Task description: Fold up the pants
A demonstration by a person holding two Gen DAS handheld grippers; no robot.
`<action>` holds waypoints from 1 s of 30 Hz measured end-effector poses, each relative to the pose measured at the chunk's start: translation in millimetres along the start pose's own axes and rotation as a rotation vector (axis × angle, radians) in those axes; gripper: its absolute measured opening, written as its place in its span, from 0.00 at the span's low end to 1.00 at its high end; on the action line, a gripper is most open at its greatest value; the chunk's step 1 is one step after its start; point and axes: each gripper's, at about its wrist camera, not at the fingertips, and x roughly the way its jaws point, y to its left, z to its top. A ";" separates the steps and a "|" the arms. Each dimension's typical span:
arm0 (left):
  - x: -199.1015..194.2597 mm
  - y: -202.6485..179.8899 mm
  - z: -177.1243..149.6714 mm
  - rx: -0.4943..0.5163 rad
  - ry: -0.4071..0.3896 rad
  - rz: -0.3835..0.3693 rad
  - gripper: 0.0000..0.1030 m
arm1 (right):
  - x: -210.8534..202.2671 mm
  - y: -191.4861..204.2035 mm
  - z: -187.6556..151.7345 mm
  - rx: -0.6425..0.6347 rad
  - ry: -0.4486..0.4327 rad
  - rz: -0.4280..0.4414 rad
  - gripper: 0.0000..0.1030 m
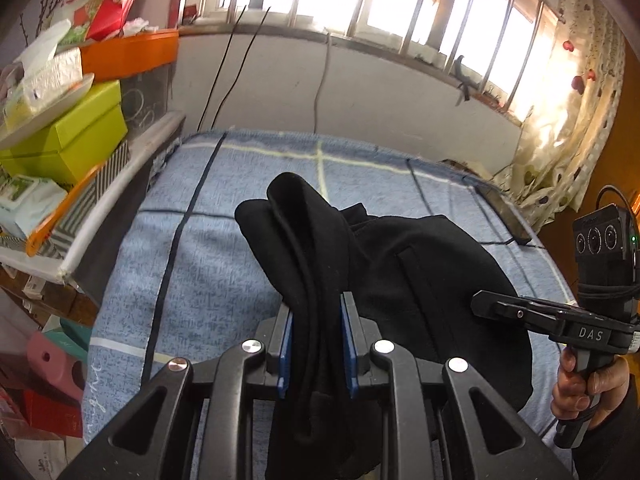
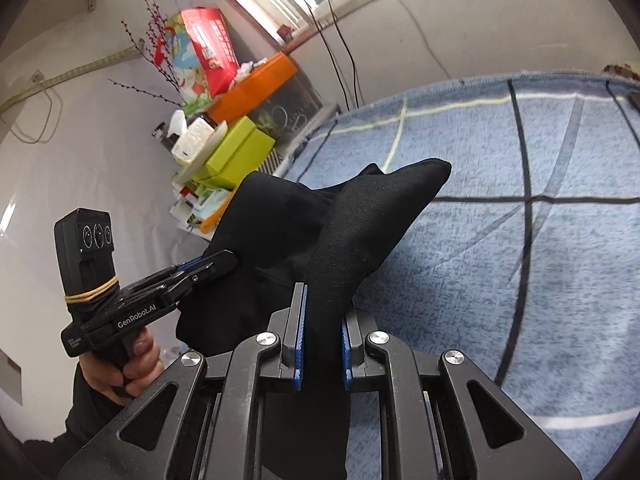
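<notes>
step: carry pants (image 1: 400, 280) over bed (image 1: 200, 260) | left gripper (image 1: 316, 344): clamped on bunched cloth | right gripper (image 2: 323, 344): clamped on cloth | tip: keep hands level, cloth taut, lower evenly

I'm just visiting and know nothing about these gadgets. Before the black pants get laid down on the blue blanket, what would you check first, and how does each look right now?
1. Left gripper clamped on the black fabric pants: ok, a thick bunch sits between its blue pads.
2. Right gripper clamped on the pants: ok, a narrower fold is pinched.
3. Pants lifted off the blue checked blanket: cannot tell, the lower part is hidden.
4. Bare blanket ahead for laying down: ok.
5. Fabric smooth and legs aligned: not ok, it hangs bunched and creased.
6. Dark flat object at the blanket's far edge clear of the pants: ok.
</notes>
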 end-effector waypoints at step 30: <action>-3.8 29.7 -10.5 -0.050 -0.008 0.062 0.36 | -0.2 -10.8 8.0 -0.108 -0.027 -0.314 0.30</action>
